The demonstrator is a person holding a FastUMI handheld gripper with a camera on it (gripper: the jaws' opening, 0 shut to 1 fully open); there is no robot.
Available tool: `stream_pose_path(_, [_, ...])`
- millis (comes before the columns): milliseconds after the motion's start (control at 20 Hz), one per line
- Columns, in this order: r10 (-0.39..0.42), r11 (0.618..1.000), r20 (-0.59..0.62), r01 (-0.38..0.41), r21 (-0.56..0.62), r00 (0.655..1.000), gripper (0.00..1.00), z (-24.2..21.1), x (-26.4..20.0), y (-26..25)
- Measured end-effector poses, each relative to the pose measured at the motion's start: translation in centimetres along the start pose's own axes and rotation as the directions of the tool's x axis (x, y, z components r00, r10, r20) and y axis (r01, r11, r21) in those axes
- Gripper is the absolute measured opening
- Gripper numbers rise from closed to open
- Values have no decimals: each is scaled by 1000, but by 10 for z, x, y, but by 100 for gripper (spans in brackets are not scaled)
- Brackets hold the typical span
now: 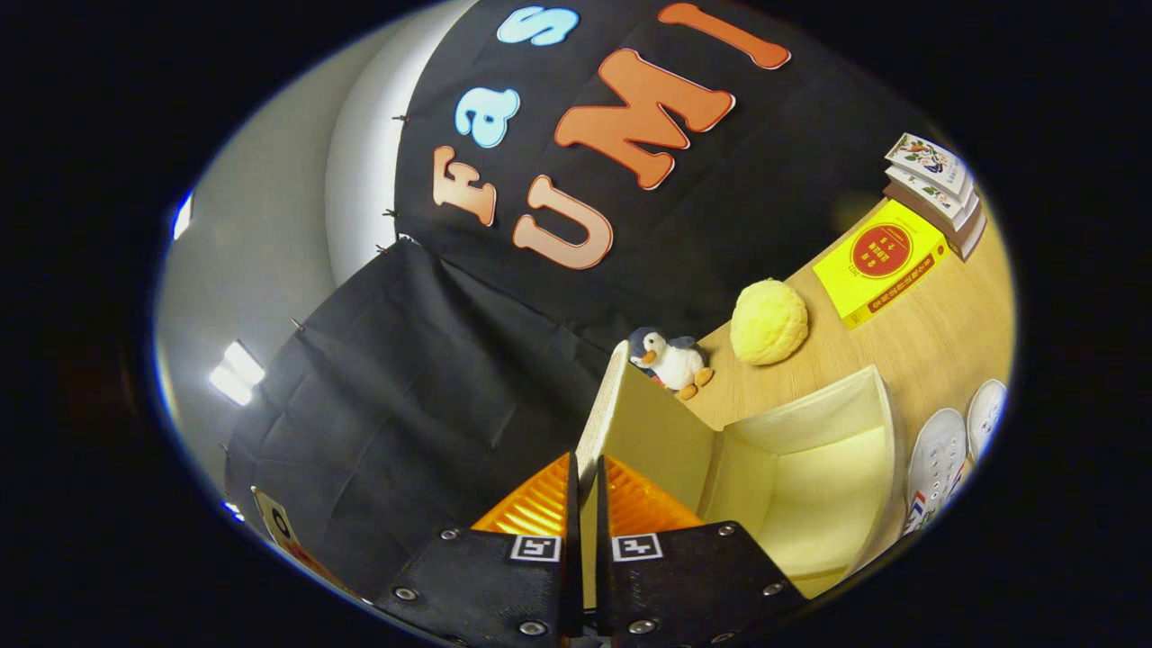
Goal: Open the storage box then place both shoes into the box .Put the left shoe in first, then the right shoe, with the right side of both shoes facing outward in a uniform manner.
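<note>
The thin cream lid (621, 423) of the cream storage box (810, 468) is pinched between both fingers of the claw (587, 504), which is closed on its edge, and the lid is held raised, nearly upright. The open box is seen at about two o'clock from the claw, on the pale wooden counter (927, 342). The pair of white canvas shoes (945, 459) is lying just beside the box, at three o'clock. The lid should be swung fully back before it is released, so the opening is kept free for the left shoe.
</note>
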State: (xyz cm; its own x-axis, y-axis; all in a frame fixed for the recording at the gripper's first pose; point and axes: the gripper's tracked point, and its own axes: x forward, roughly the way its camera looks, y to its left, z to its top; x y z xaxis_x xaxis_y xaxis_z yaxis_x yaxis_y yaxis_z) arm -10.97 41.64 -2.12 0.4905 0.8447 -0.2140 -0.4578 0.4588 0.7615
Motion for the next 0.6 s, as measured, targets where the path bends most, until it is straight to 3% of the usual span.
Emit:
stream_pose_path(300, [-31, 997, -39, 28, -70, 999, 14, -28, 36, 18])
stream_pose_path(350, [-39, 995, -46, 35, -88, 998, 22, -31, 39, 18])
stream_pose_path(450, [-49, 994, -47, 44, -105, 998, 62, -32, 39, 17])
stream_pose_path(550, [-83, 988, -33, 78, -132, 996, 92, -27, 37, 10])
stream_pose_path(600, [-101, 985, -22, 97, -145, 995, 96, -23, 33, 5])
